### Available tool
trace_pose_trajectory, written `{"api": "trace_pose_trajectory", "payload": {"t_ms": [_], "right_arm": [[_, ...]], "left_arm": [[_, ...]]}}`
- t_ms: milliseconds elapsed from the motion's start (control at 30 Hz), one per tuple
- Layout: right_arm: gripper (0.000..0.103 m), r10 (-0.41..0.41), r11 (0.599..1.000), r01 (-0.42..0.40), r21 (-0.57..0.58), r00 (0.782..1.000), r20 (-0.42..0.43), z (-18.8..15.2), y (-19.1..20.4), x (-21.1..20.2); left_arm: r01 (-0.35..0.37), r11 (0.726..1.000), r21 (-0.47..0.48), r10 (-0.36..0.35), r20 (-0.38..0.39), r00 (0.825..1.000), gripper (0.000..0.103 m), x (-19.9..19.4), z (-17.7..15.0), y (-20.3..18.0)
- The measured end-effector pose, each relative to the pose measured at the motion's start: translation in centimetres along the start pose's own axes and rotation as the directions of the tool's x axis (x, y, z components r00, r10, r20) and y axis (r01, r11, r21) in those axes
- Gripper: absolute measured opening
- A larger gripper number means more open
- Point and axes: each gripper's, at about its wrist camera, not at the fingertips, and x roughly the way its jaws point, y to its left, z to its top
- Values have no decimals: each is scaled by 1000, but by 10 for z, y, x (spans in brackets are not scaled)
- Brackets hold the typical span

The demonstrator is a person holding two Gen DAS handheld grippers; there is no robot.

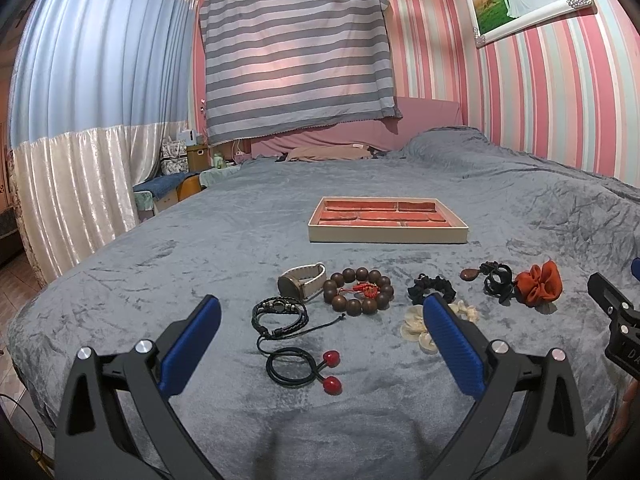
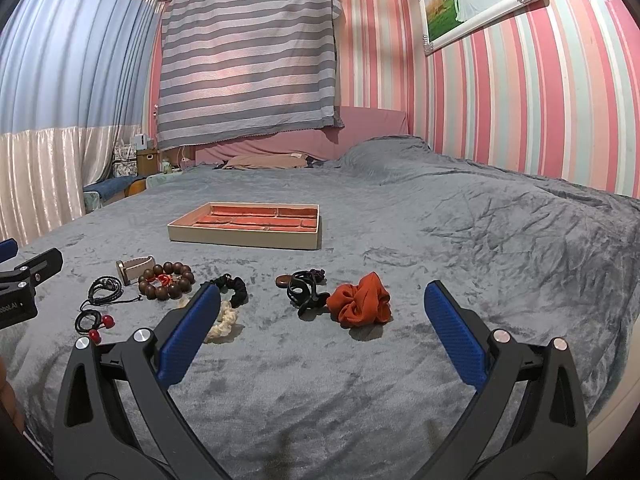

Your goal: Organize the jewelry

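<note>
On the grey bed [image 1: 200,248] we count one watch [image 1: 303,286], one bead bracelet [image 1: 359,290], one black braided bracelet [image 1: 279,312], one black hair tie with two red balls [image 1: 304,366], three scrunchies, black [image 1: 430,287], cream [image 1: 420,326] and orange [image 1: 538,283], and one tangle of black ties [image 1: 496,280] by a brown pendant [image 1: 467,274]. Beyond them lies one tray [image 1: 388,234]; its red compartments hold nothing. Our left tongs [image 1: 320,316] and right tongs [image 2: 320,304] both gape wide, gripping nothing, above the bed, near the pieces.
</note>
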Motion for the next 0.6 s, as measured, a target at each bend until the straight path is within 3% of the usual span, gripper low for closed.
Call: {"api": "trace_pose_trajectory", "payload": {"t_ms": [600], "right_arm": [[99, 0, 1000, 0, -2, 1000, 0, 0, 0, 0]], "left_arm": [[1, 1000, -1, -1, 1, 1000, 99, -1, 1, 0]]}}
